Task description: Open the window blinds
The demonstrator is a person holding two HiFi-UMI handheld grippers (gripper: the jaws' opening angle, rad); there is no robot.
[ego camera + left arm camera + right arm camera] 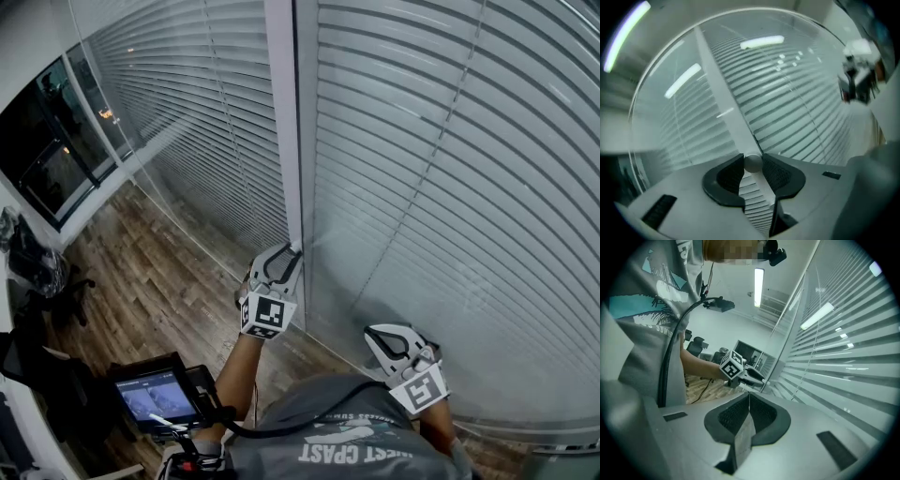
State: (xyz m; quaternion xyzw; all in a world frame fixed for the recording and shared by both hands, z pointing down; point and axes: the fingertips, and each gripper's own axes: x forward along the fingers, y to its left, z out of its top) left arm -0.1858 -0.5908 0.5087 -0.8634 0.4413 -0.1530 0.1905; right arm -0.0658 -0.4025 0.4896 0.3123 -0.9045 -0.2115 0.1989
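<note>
Closed grey slat blinds (450,159) cover the windows on both sides of a white upright frame post (284,122). My left gripper (284,255) is up against the foot of that post. In the left gripper view its jaws (753,161) are shut on a small round grey knob (752,164), with the blinds (787,108) just beyond. My right gripper (382,339) hangs lower right, close to the right-hand blind. Its jaws (749,397) are shut with nothing between them, and it looks across at the left gripper (751,376).
A lift cord (441,141) runs down the right blind. Wood floor (159,272) spreads to the left, with dark chairs (37,267) and a dark uncovered window (52,155). A small screen on a stand (155,394) and a black cable (670,366) are near the person's body.
</note>
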